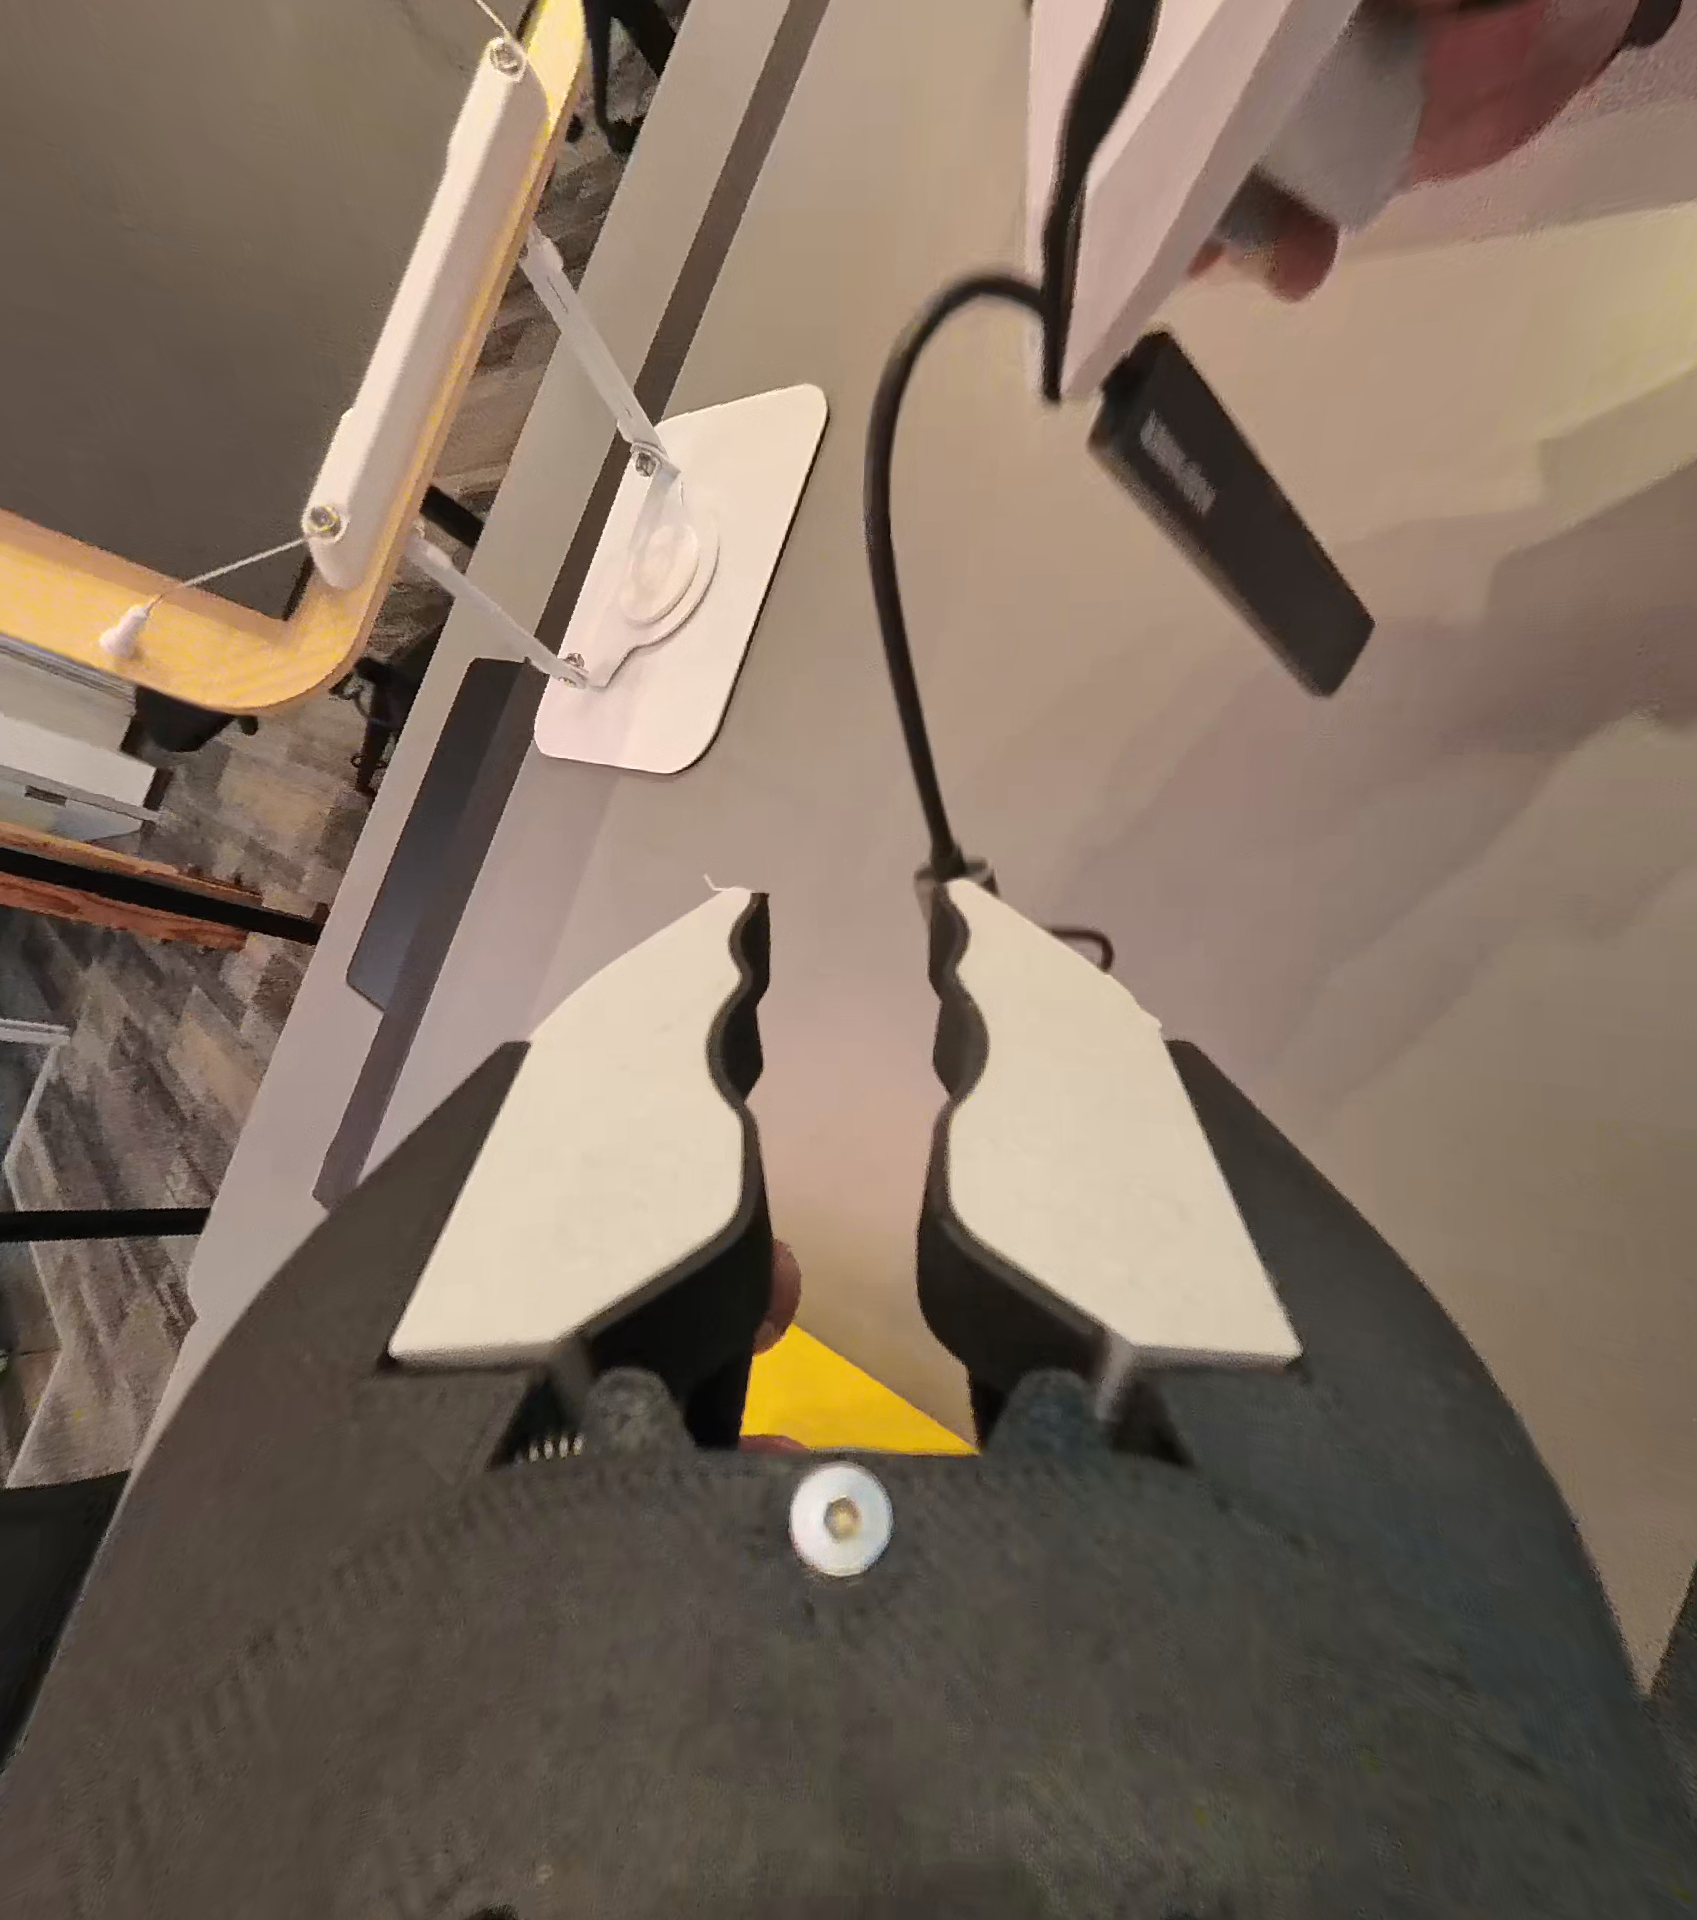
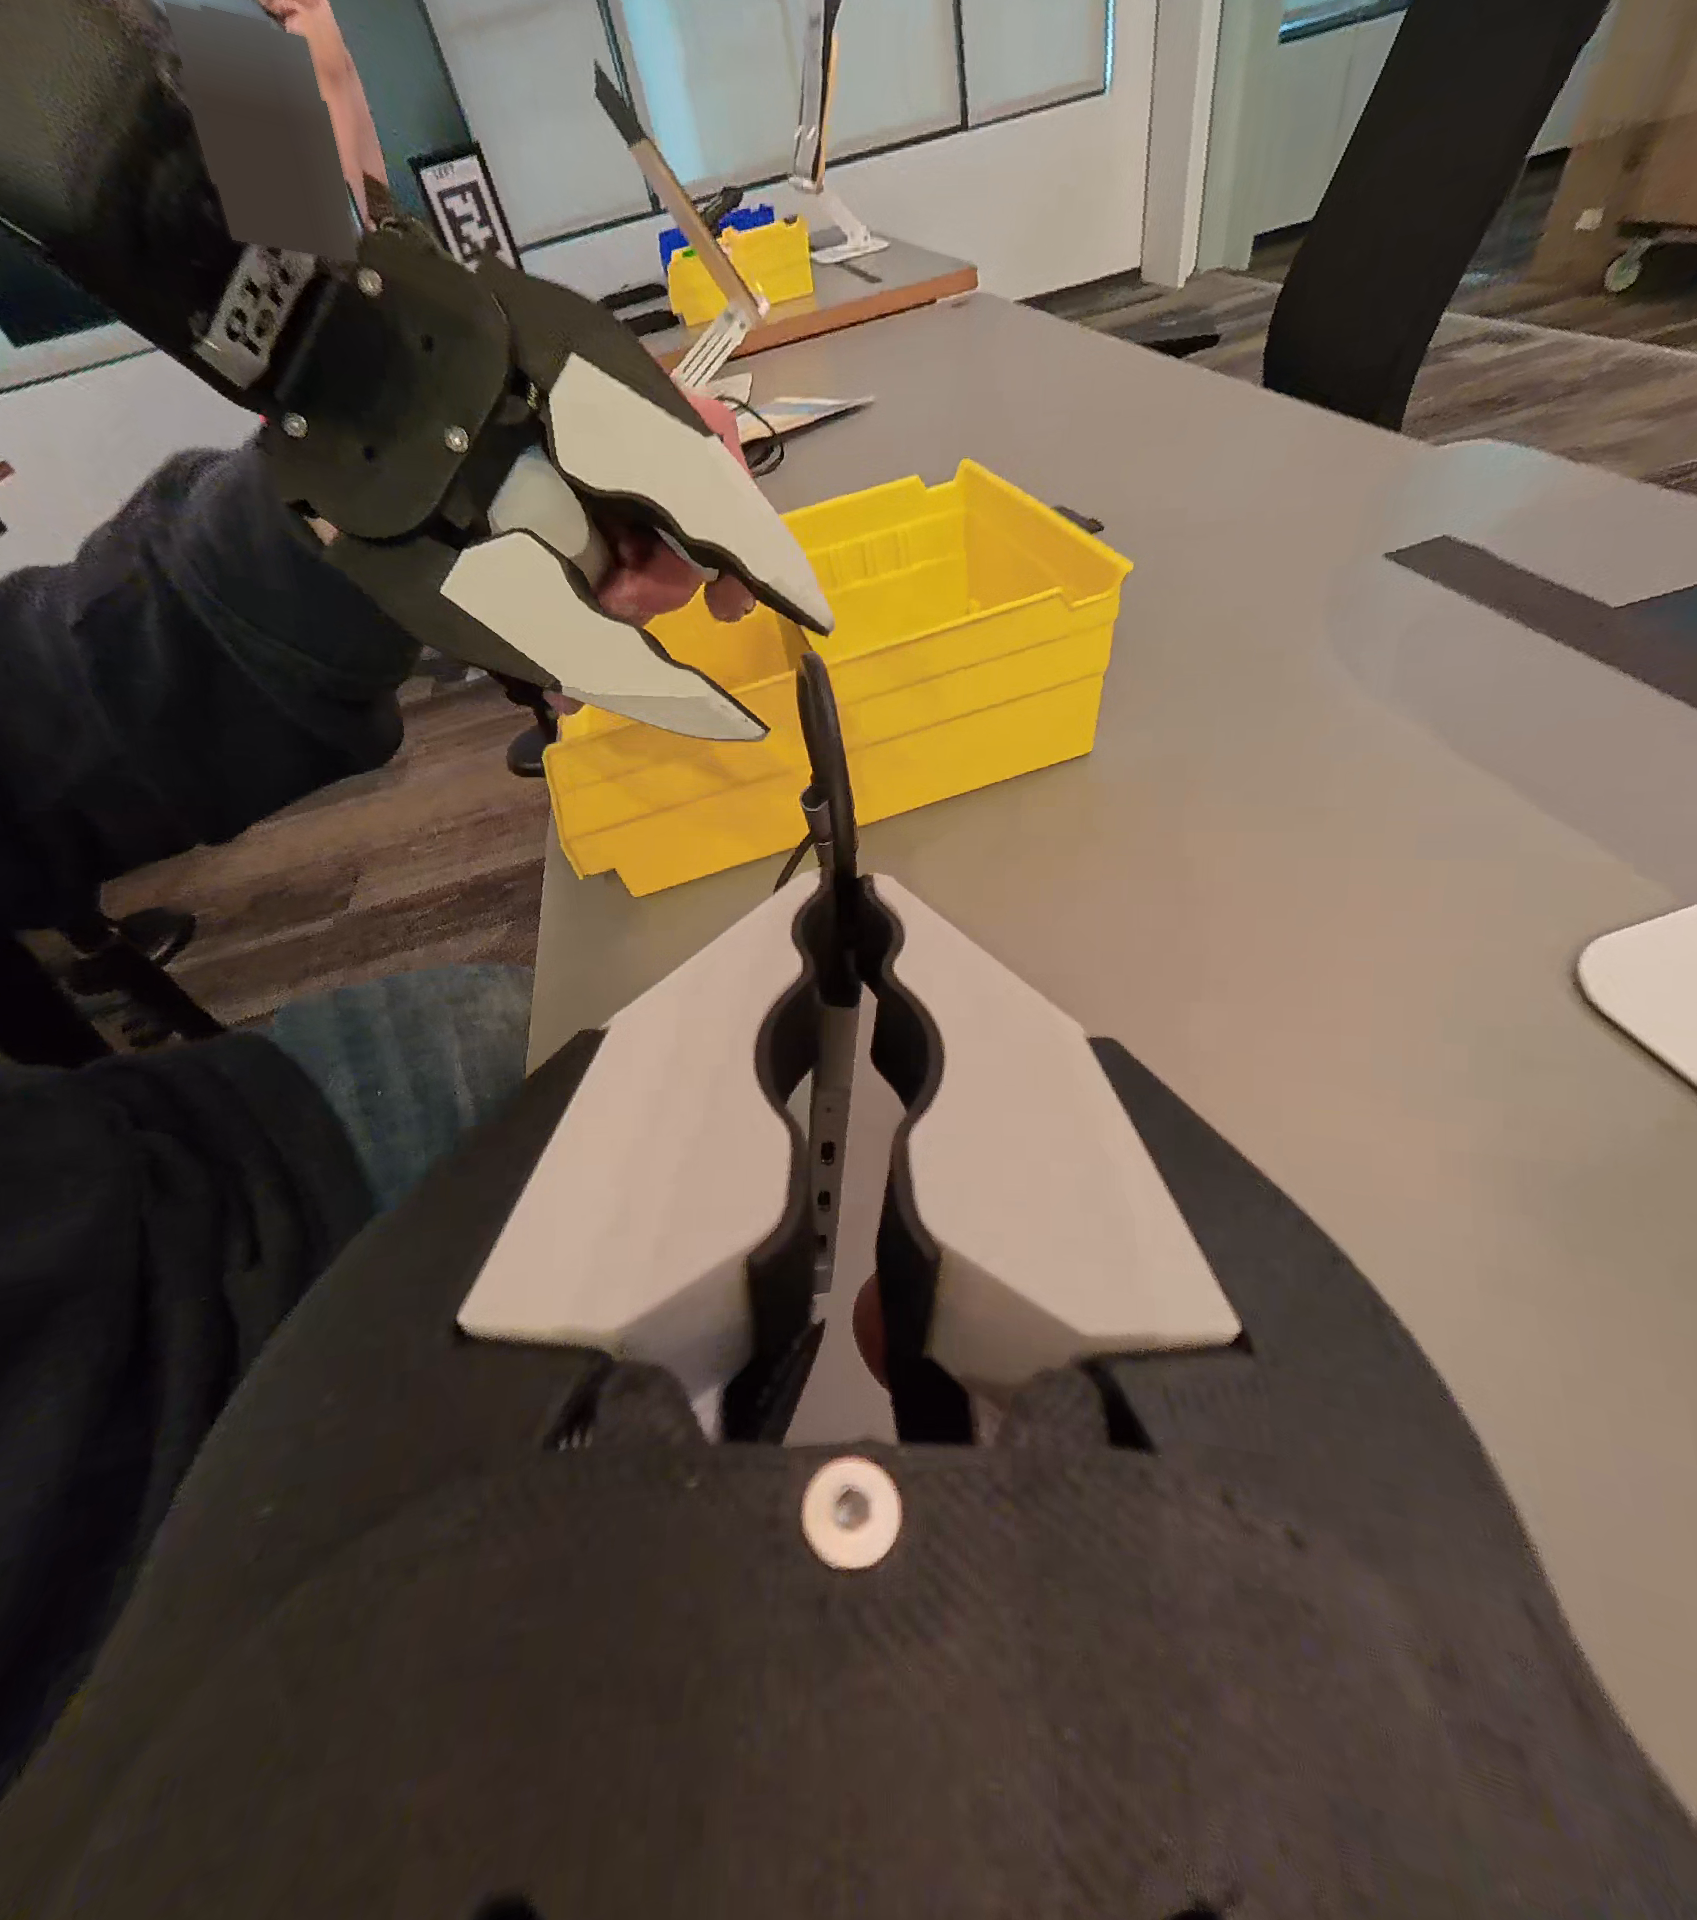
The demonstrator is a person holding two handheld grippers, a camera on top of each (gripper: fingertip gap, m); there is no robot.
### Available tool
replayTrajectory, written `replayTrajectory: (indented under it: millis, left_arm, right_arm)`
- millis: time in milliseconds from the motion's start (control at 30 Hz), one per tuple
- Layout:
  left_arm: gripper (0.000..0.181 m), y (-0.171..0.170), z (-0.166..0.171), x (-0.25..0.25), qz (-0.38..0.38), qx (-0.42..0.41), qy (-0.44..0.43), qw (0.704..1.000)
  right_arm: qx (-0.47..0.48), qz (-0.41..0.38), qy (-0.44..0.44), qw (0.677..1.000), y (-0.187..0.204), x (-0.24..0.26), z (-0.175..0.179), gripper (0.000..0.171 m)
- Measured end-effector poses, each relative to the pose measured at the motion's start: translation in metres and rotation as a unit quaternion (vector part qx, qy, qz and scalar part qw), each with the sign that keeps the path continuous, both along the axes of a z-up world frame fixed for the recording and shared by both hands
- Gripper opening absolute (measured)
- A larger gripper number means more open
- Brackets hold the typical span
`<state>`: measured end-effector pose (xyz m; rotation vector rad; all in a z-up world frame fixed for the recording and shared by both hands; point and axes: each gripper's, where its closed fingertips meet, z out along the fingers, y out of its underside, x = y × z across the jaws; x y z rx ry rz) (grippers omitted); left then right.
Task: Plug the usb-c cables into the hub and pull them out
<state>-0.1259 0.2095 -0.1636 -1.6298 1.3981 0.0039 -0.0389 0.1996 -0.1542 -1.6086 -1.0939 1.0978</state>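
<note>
Your right gripper (image 2: 839,1049) is clamped on the slim dark-grey metal hub (image 2: 831,1164), its long axis running along the fingers. Your left gripper (image 1: 849,914) stands spread and empty, beside the hub's looping black cable (image 1: 891,582), below the hub.

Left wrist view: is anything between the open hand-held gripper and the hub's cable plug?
Nothing visible. The left hand-held gripper is open, and the black cable's plug end sits right at its right fingertip. The slim dark rectangular hub hangs beyond, clamped in the right hand-held gripper.
</note>
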Motion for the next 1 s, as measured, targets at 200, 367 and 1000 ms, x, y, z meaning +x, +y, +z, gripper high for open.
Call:
replayTrajectory:
  millis: [200,367,1000]
  left_arm:
    - [0.029,0.003,0.001,-0.01,0.009,0.0,0.001,1.0]
    - [0.029,0.004,-0.003,-0.013,0.014,0.003,0.013,1.0]
    - [0.028,0.001,-0.024,-0.01,0.017,-0.01,0.056,0.998]
  right_arm:
    - [0.017,-0.042,0.017,0.999,0.003,0.045,0.037,0.0]
    - [0.075,-0.108,-0.009,0.991,0.008,0.107,0.076,0.0]
    - [0.065,-0.351,-0.236,0.904,0.09,0.402,0.031,0.0]
